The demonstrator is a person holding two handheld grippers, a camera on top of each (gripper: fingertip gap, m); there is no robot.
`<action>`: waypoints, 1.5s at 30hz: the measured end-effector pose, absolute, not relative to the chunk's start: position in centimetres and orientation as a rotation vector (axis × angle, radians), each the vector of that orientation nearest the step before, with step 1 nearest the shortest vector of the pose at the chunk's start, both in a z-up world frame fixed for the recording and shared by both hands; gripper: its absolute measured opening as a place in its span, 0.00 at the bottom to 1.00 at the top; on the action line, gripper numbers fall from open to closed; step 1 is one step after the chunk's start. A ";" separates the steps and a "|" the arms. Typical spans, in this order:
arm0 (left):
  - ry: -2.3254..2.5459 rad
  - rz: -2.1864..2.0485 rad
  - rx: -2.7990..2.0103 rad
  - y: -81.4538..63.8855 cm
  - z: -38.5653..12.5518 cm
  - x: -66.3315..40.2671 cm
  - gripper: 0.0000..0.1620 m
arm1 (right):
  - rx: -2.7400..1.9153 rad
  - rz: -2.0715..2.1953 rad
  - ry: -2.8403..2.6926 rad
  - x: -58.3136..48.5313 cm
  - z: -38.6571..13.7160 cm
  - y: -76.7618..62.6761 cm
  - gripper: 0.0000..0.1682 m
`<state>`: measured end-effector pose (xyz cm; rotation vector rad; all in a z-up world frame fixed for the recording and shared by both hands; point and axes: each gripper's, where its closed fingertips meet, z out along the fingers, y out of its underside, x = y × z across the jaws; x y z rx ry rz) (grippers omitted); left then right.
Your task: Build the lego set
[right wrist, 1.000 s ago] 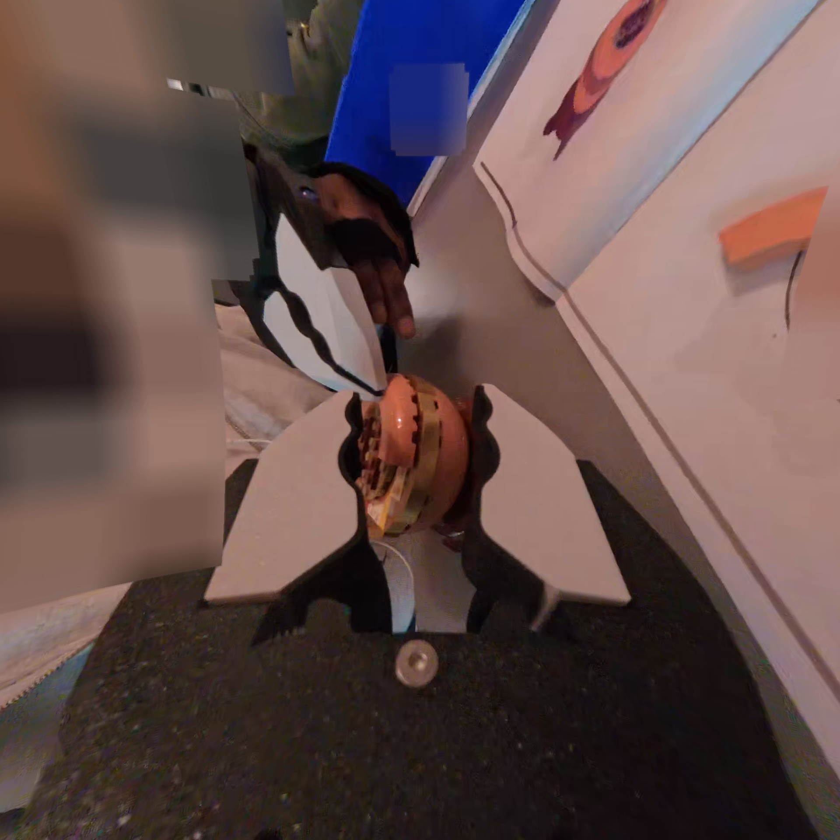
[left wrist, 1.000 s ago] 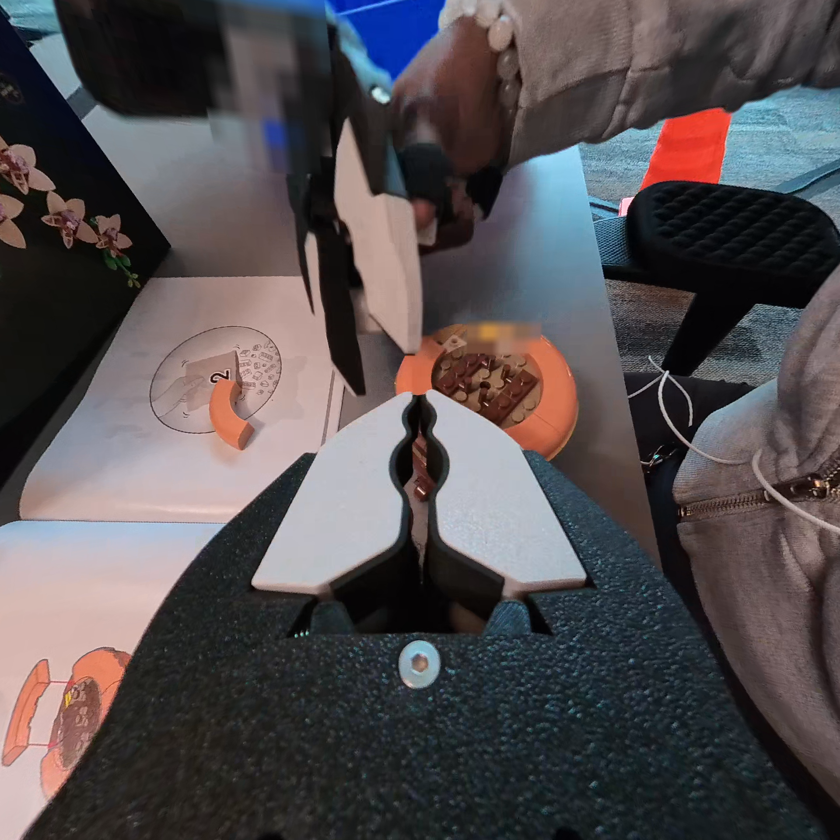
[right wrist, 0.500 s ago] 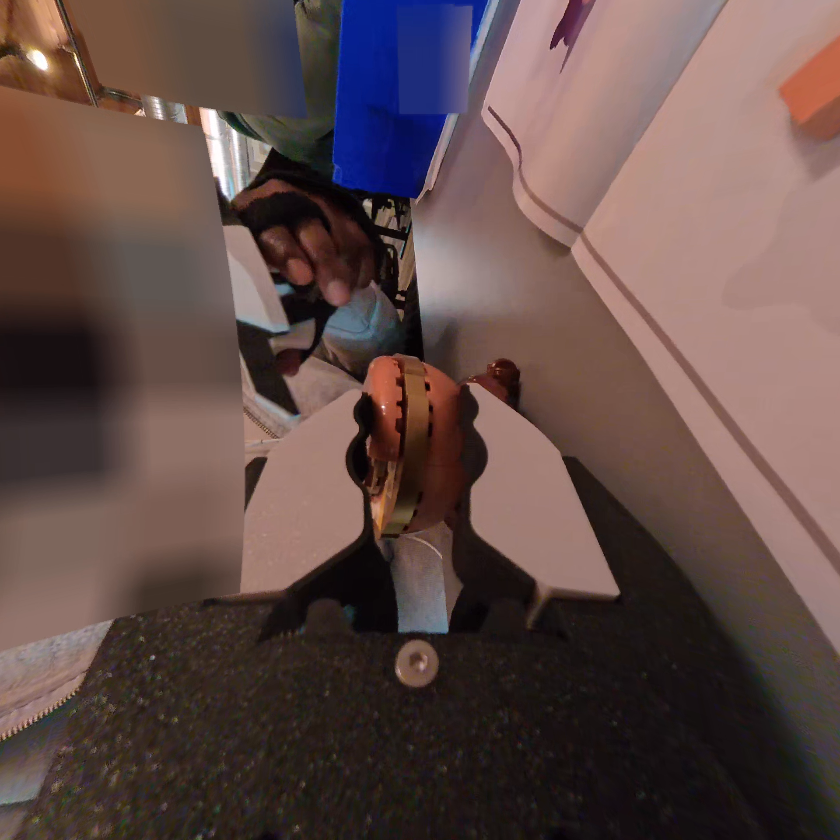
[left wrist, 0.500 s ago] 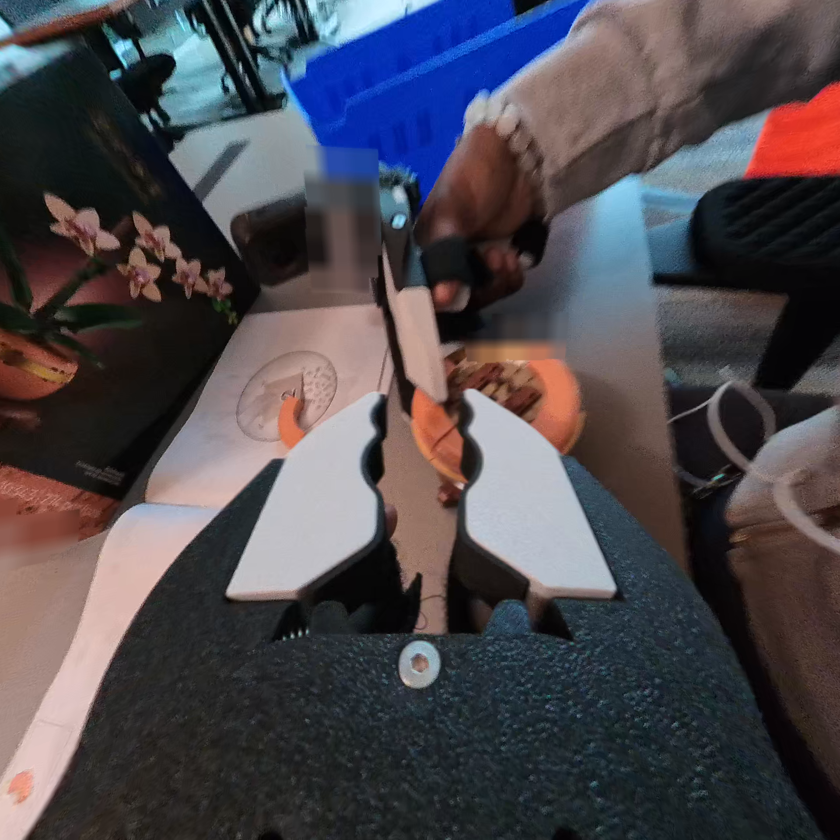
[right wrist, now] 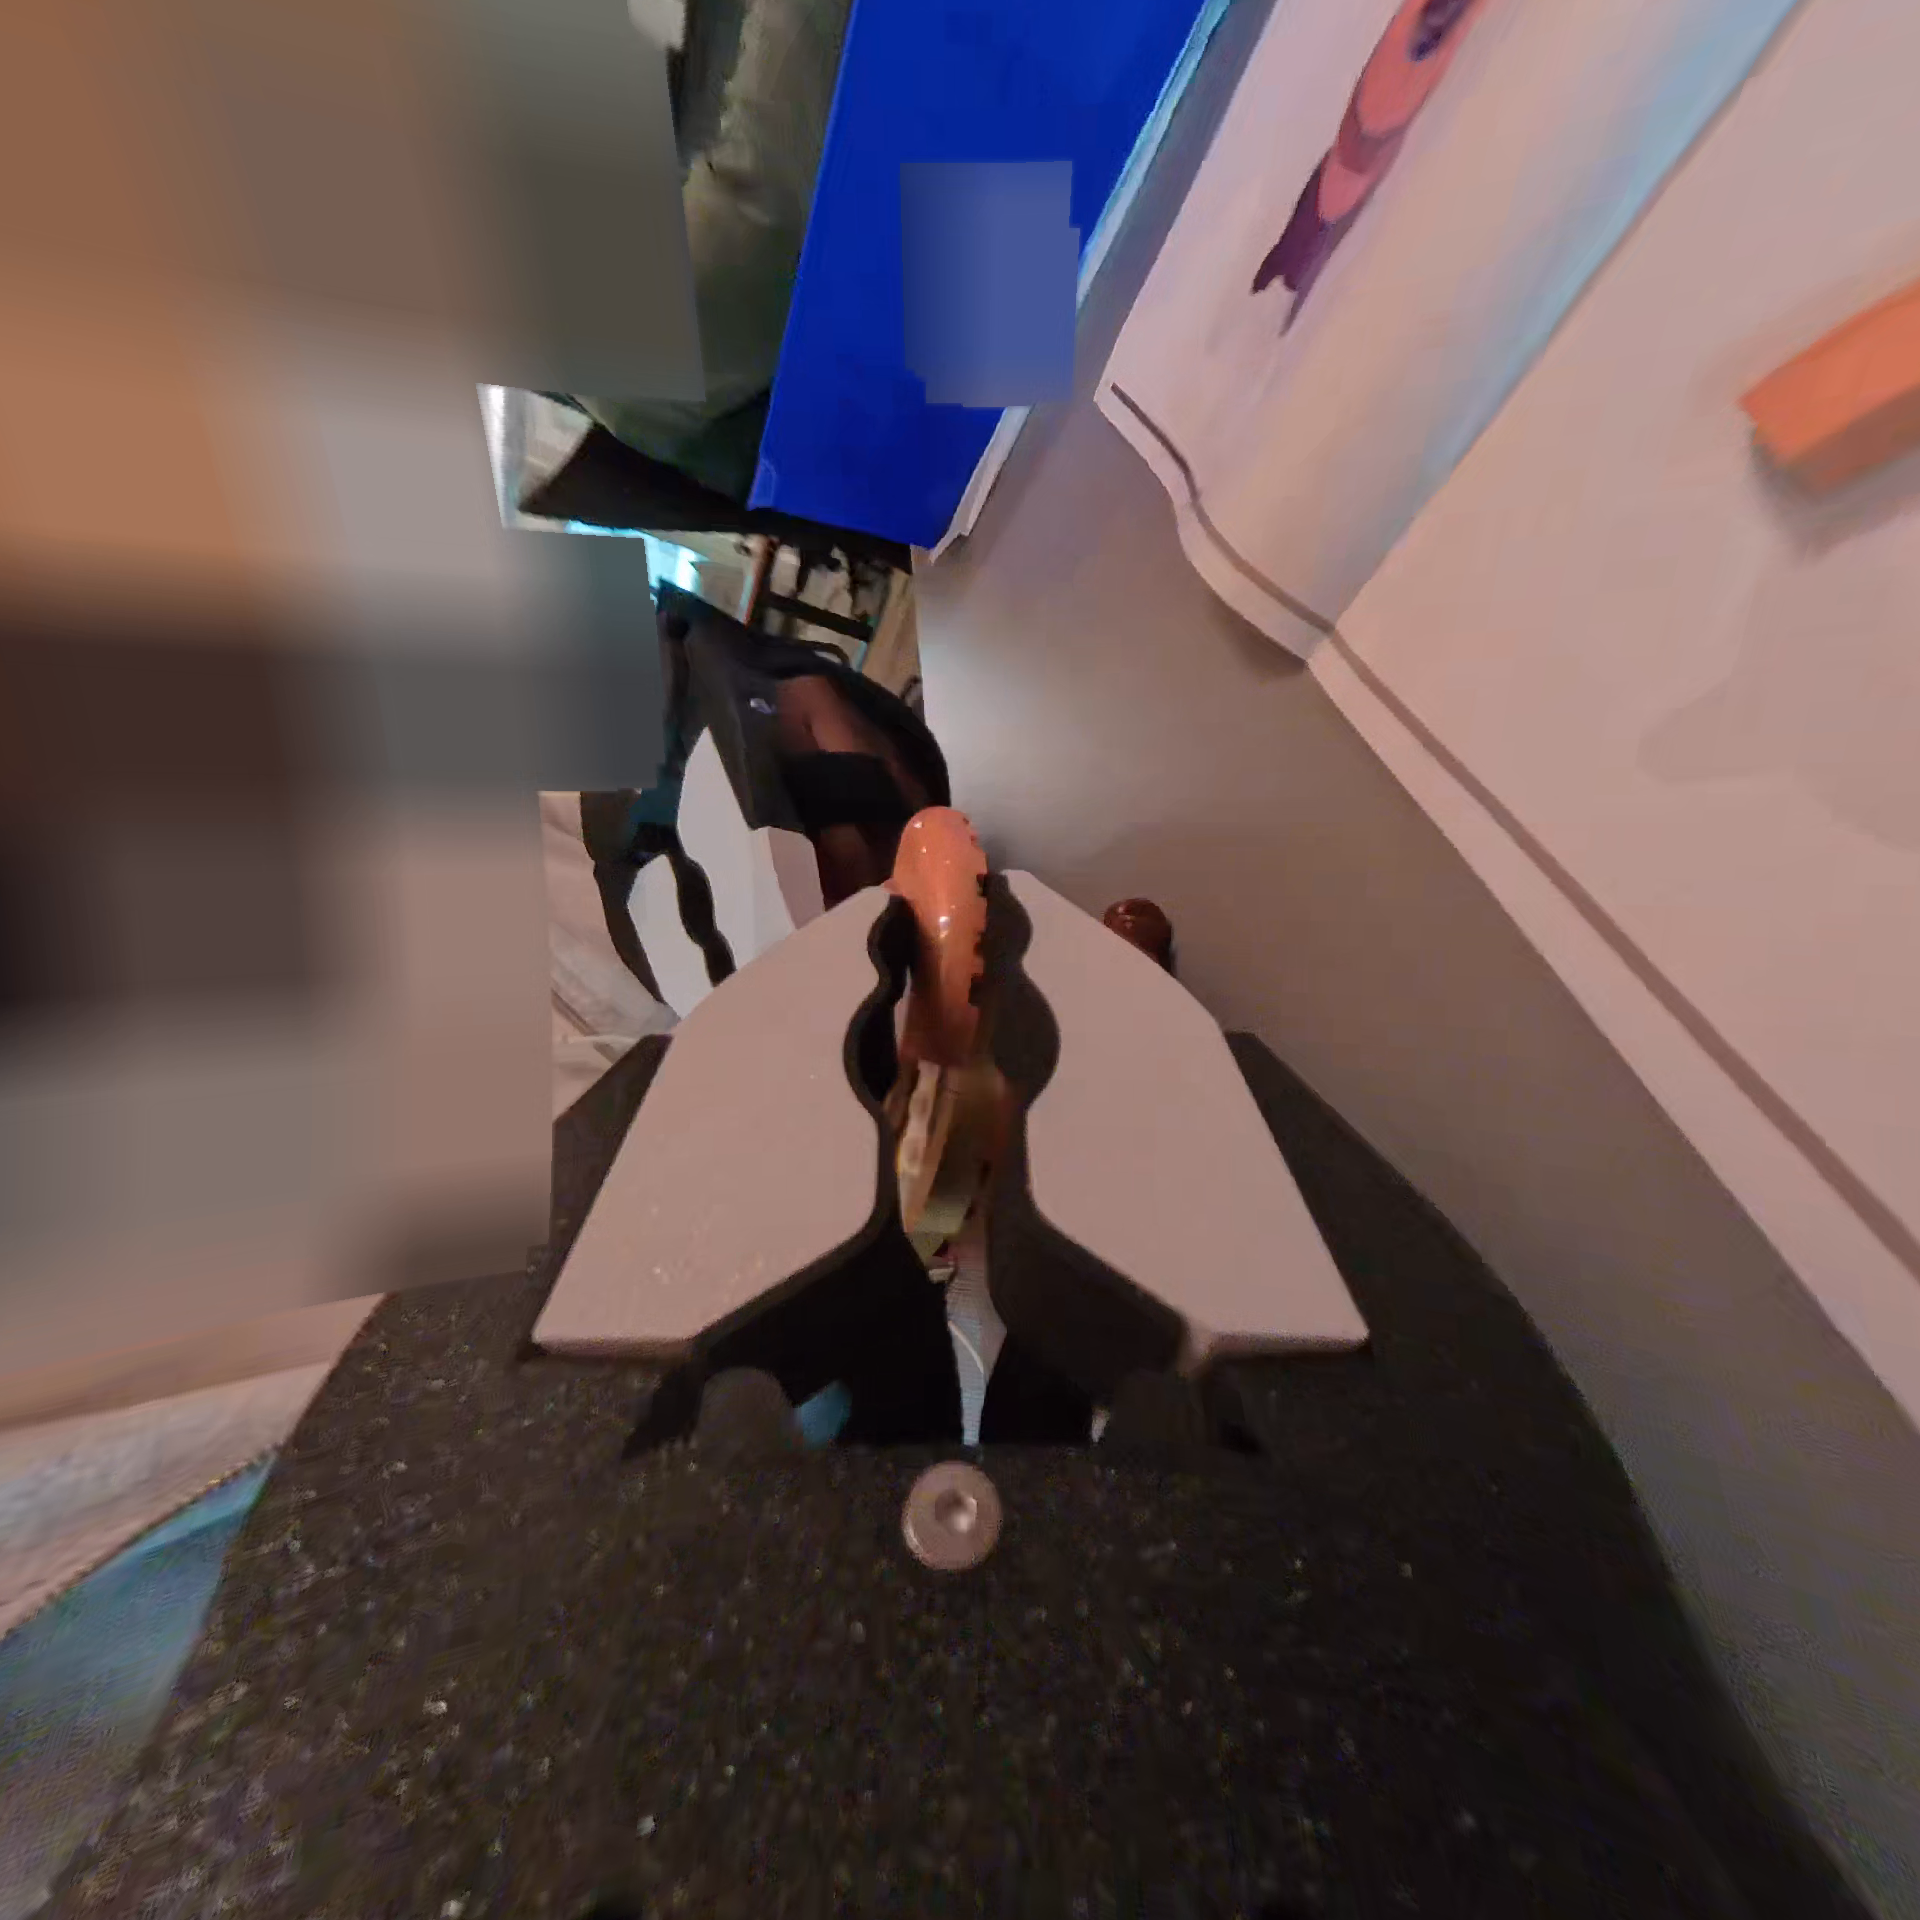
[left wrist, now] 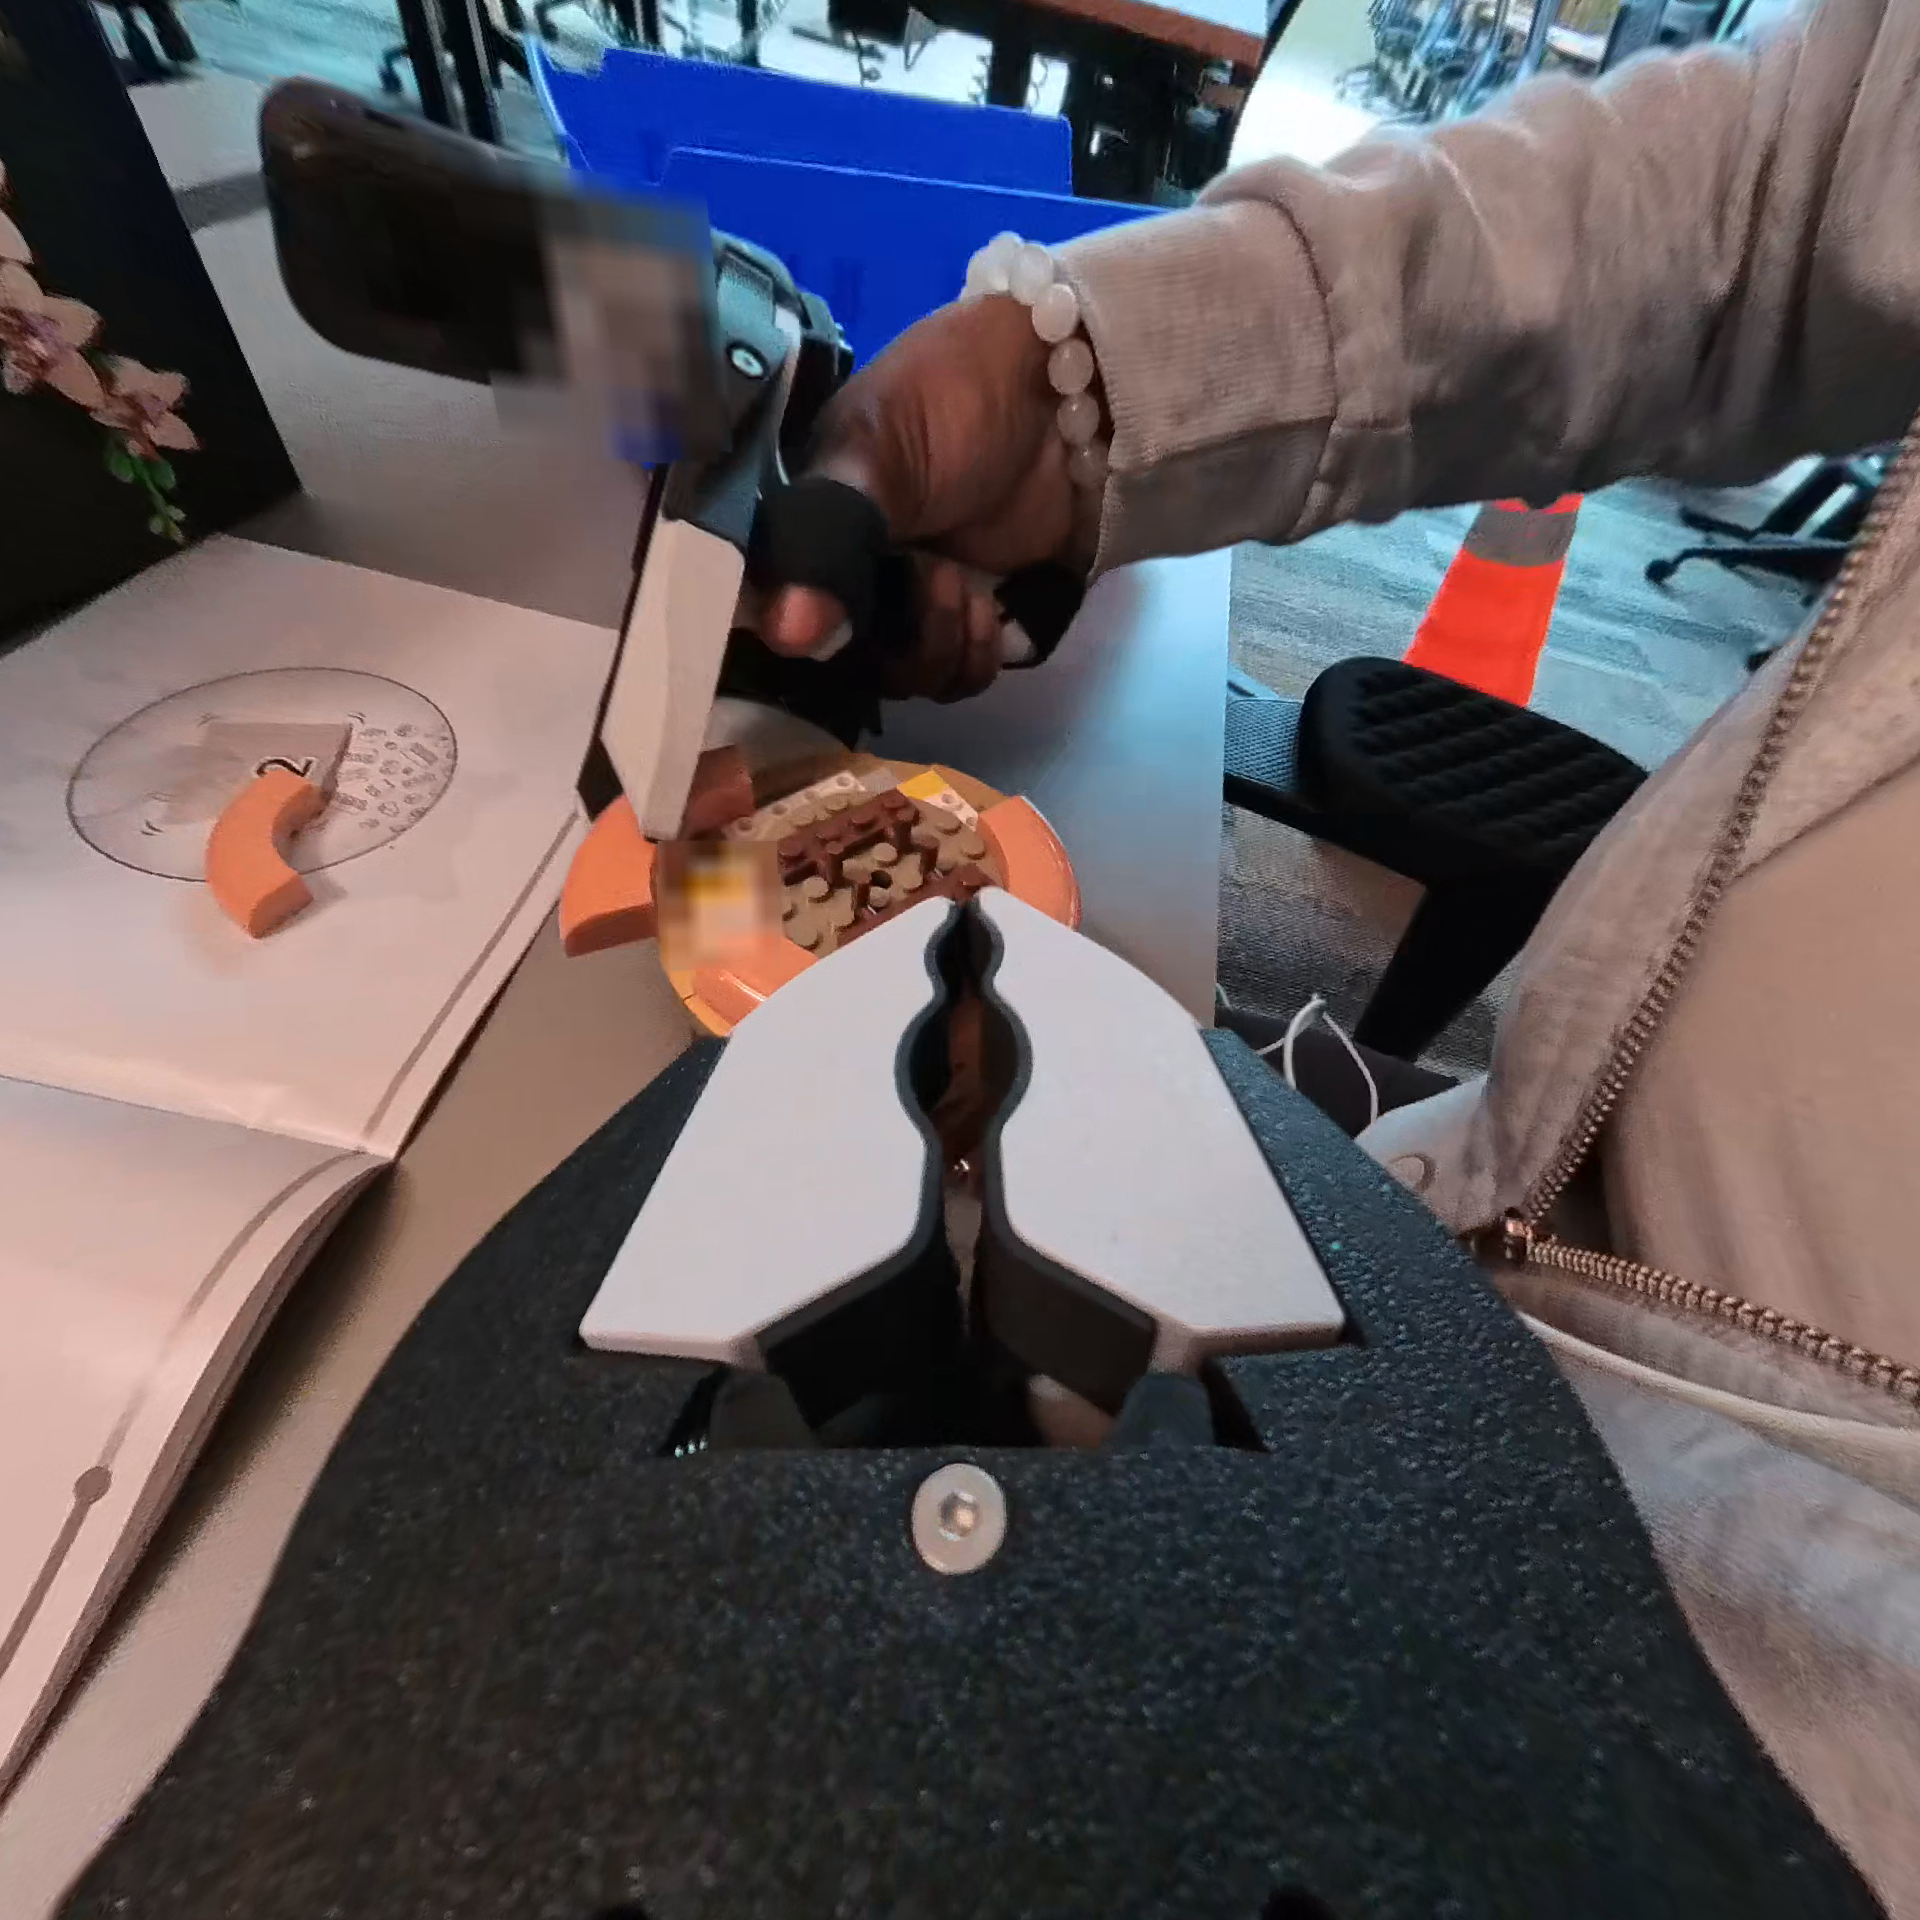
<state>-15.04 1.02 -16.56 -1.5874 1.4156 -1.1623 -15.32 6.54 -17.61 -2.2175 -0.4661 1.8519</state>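
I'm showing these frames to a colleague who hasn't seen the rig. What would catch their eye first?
Probably the round orange lego base with its brown studded middle, lying on the table just ahead of the shut left gripper. The right gripper is clamped on its rim from above. A loose curved orange piece lies on the open instruction booklet to the left.

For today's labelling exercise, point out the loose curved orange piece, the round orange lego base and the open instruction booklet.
curved orange piece (left wrist: 255, 854): left wrist view, middle of its arc.
round orange lego base (left wrist: 1023, 847): left wrist view, right rim.
instruction booklet (left wrist: 312, 997): left wrist view, bare lower part of the page.
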 end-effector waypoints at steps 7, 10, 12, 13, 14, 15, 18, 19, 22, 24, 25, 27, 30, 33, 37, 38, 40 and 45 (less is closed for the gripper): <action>1.444 -1.152 -1.559 0.7 -16.6 -15.2 0.00 | -2.259 1.848 -0.632 -15.0 -17.7 5.6 0.09; 1.444 -1.139 -1.552 0.8 -16.6 -15.3 0.00 | -2.261 1.869 -0.759 -15.3 -17.4 5.3 0.16; 1.444 -1.126 -1.546 0.8 -16.6 -15.4 0.00 | -2.259 1.832 -0.851 -15.4 -17.3 5.2 0.17; 1.445 -1.112 -1.538 0.8 -16.5 -15.4 0.00 | -2.255 1.823 -0.871 -15.4 -17.2 5.2 0.17; 1.438 -1.100 -1.532 1.0 -16.4 -15.6 0.01 | -2.247 1.821 -0.880 -15.4 -17.2 5.2 0.17; 1.408 -1.098 -1.530 1.3 -16.1 -15.7 0.04 | -2.220 1.835 -0.887 -15.4 -16.9 5.2 0.15; 1.205 -1.192 -1.562 3.8 -14.2 -16.7 0.08 | -2.172 1.835 -0.915 -15.3 -16.6 5.1 0.11; 1.135 -1.219 -1.601 5.0 -13.9 -17.0 0.08 | -2.169 1.825 -0.922 -15.3 -16.7 5.1 0.11; 1.091 -1.241 -1.721 7.6 -15.1 -17.0 0.06 | -2.158 1.809 -0.943 -15.4 -16.7 5.1 0.10; 1.143 -1.292 -1.751 7.6 -15.9 -16.1 0.03 | -2.157 1.809 -0.955 -15.6 -16.7 5.1 0.10; 1.168 -1.322 -1.768 7.5 -16.3 -15.6 0.03 | -2.159 1.804 -0.960 -15.7 -16.7 5.1 0.10; 1.209 -1.400 -1.793 6.7 -16.5 -15.1 0.00 | -2.166 1.789 -0.965 -15.7 -16.7 5.2 0.11; 1.215 -1.424 -1.837 6.5 -16.7 -15.2 0.00 | -2.178 1.758 -0.954 -15.5 -16.7 5.5 0.12; 1.234 -1.408 -1.841 6.2 -16.8 -15.8 0.01 | -2.175 1.721 -0.941 -15.0 -16.5 5.7 0.10; 1.220 -1.434 -1.851 6.1 -16.7 -15.8 0.01 | -2.209 1.689 -0.961 -14.5 -17.1 5.2 0.08; 1.217 -1.438 -1.857 6.1 -16.8 -15.7 0.01 | -2.212 1.693 -0.953 -14.5 -17.1 5.1 0.08; 1.209 -1.441 -1.869 6.2 -17.1 -15.6 0.01 | -2.225 1.679 -0.951 -14.4 -17.2 5.1 0.10; 1.165 -1.513 -1.870 6.1 -16.6 -15.4 0.02 | -2.255 1.707 -0.920 -14.6 -16.9 5.0 0.07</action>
